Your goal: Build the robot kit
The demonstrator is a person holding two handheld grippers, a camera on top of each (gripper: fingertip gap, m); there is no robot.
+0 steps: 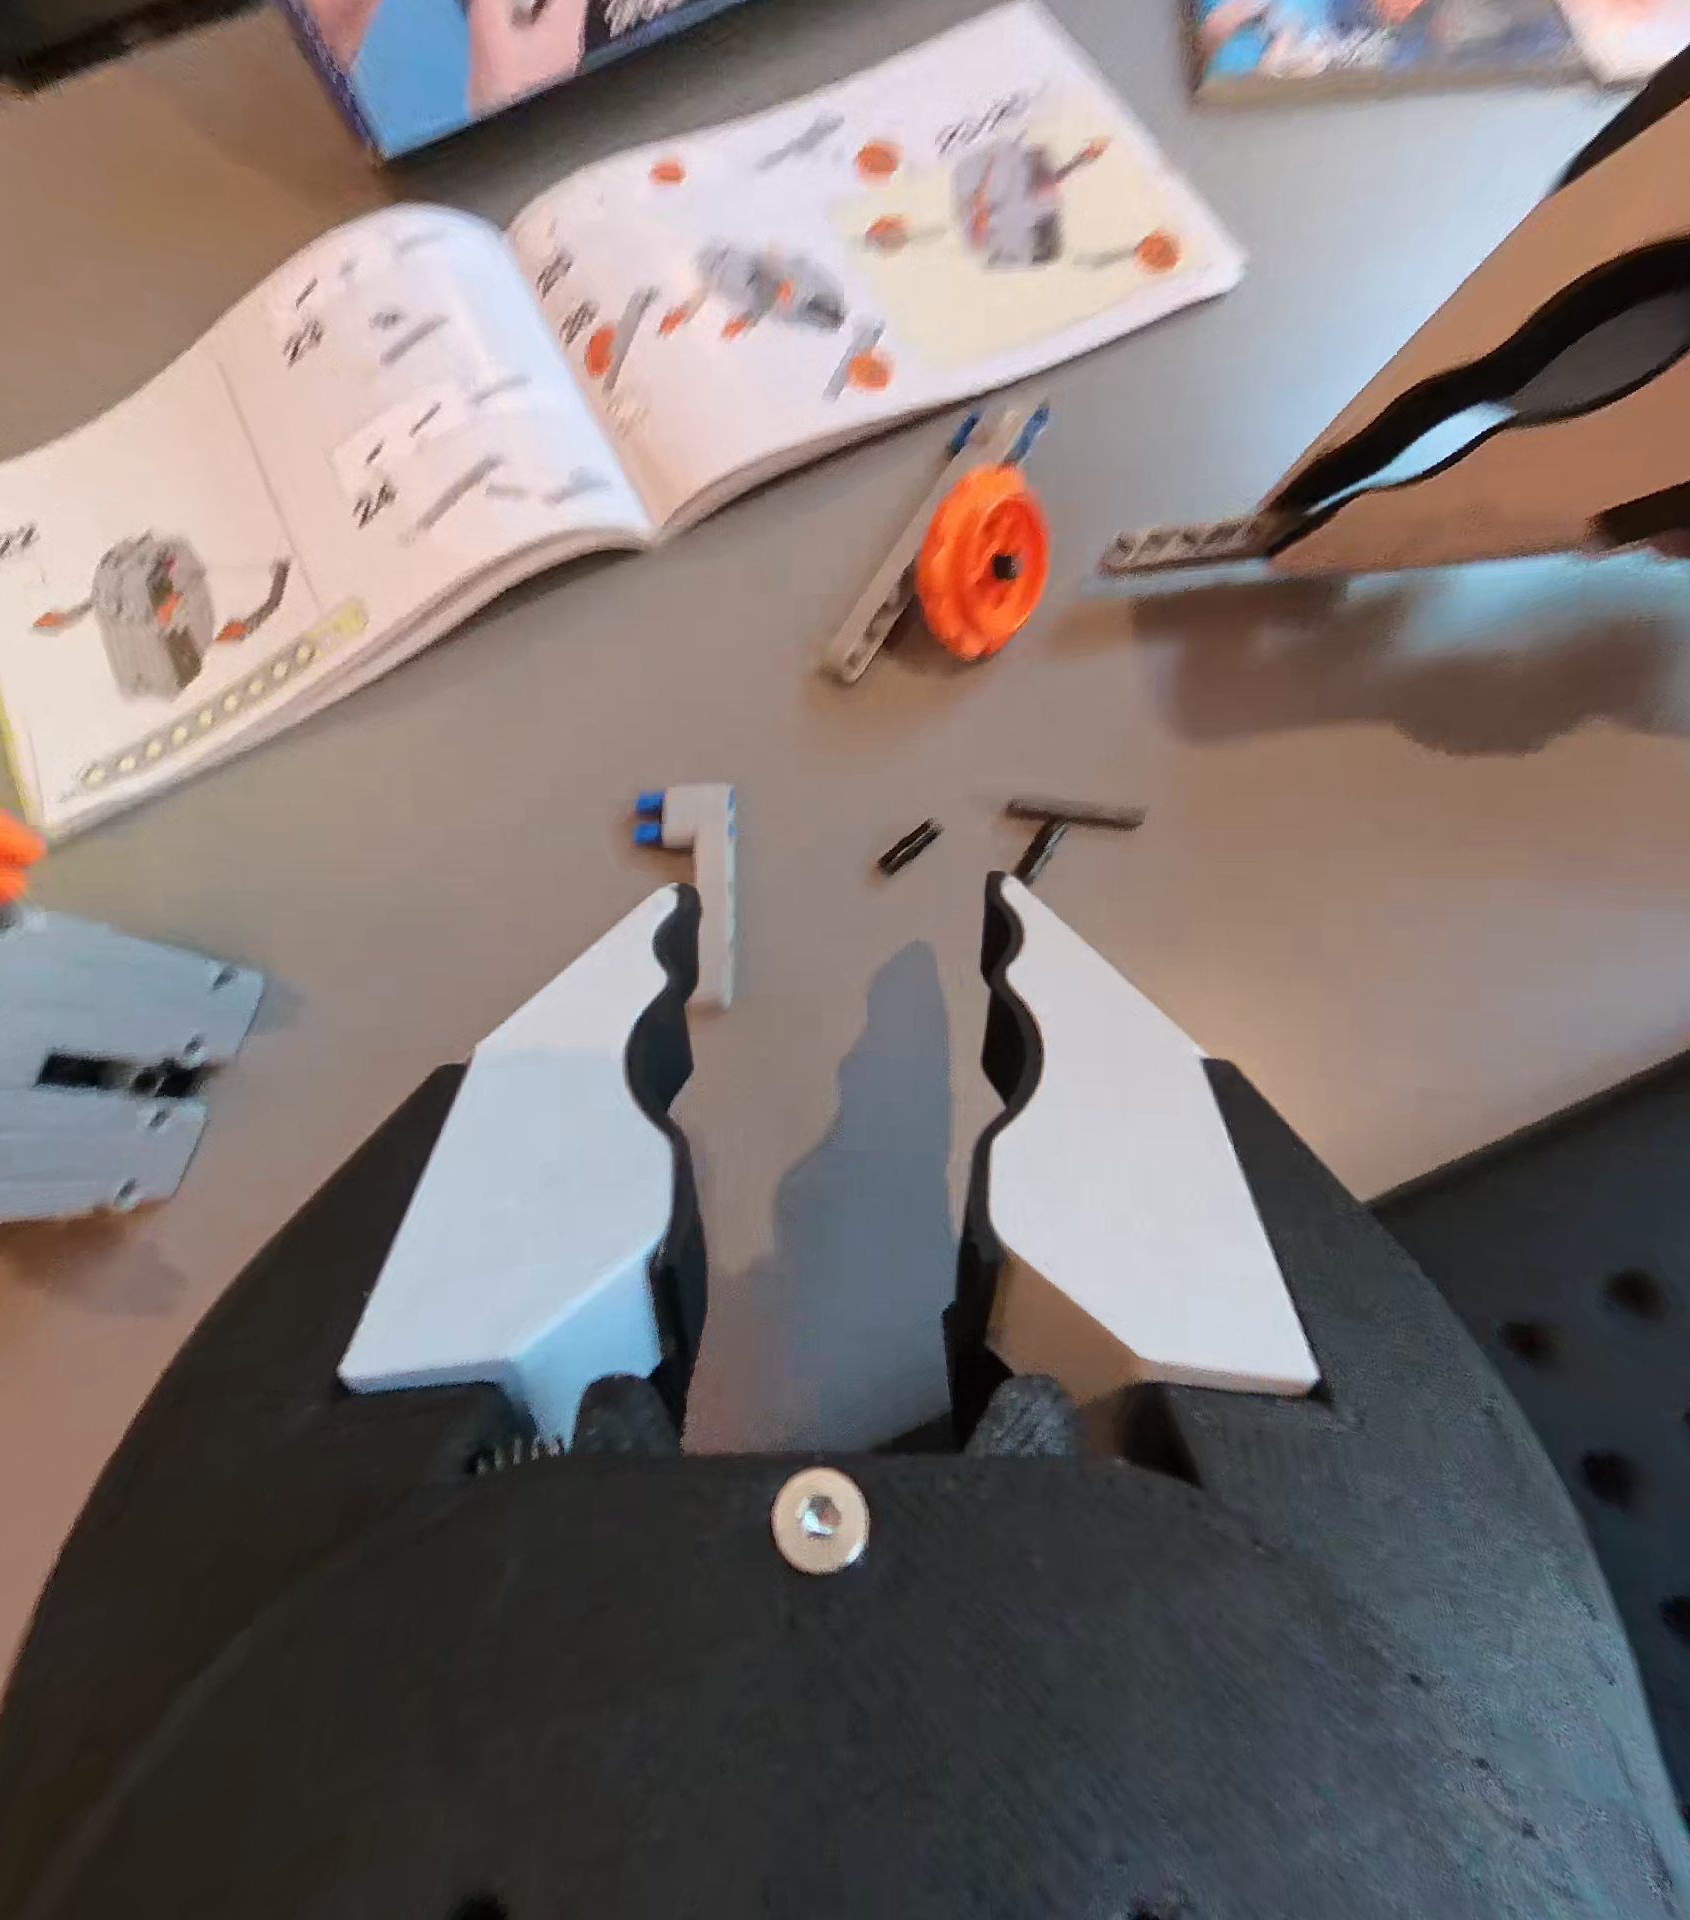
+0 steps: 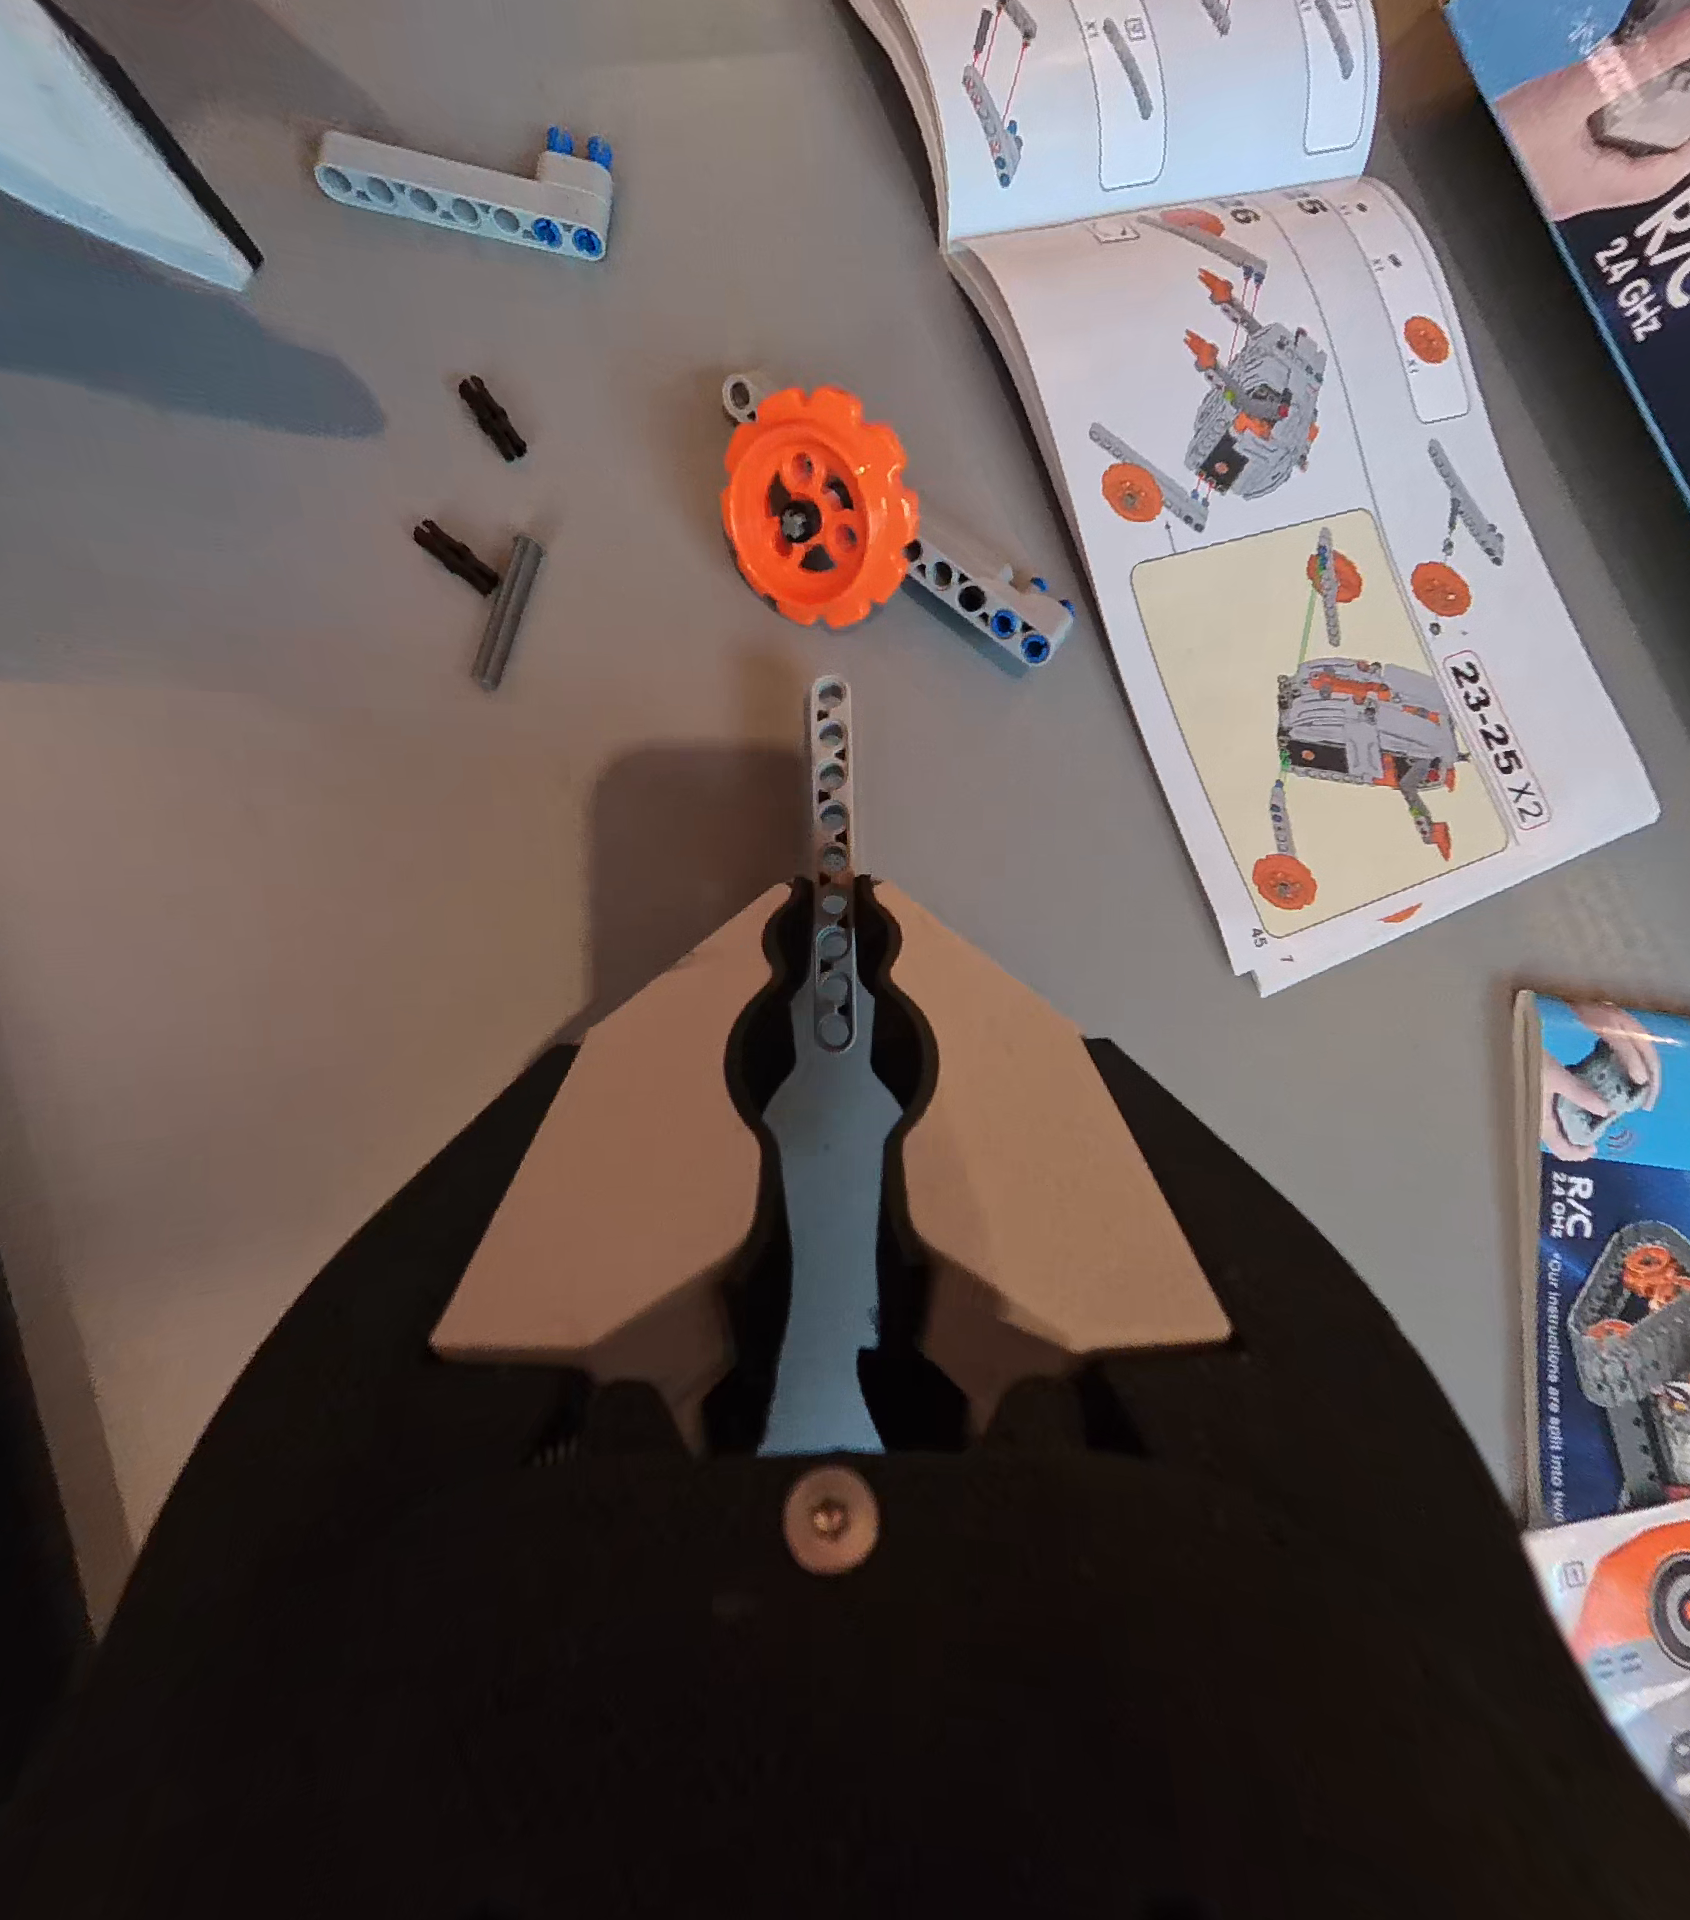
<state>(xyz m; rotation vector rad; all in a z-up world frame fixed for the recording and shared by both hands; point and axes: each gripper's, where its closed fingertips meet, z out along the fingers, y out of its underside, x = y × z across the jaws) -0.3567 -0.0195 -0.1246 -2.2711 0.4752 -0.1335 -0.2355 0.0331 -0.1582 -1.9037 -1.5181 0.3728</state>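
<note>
My right gripper [image 2: 830,883] is shut on a thin grey beam with holes [image 2: 830,769], which sticks out forward above the table. It also shows in the left wrist view [image 1: 1189,545]. Just beyond it lies an orange wheel [image 2: 815,504] mounted on a grey beam with blue pins [image 2: 986,608]. My left gripper [image 1: 836,894] is open and empty above the table. An L-shaped grey beam with blue pins [image 1: 716,883] lies by its left fingertip [image 1: 669,914]. A black pin [image 1: 908,847] and a dark axle [image 1: 1069,821] lie just ahead.
An open instruction booklet [image 1: 529,416] lies at the back of the grey table [image 1: 508,935]. A grey and orange built model [image 1: 20,1081] sits at the left. Printed boxes [image 2: 1672,1247] lie at the right. A second black pin [image 2: 454,556] touches the axle.
</note>
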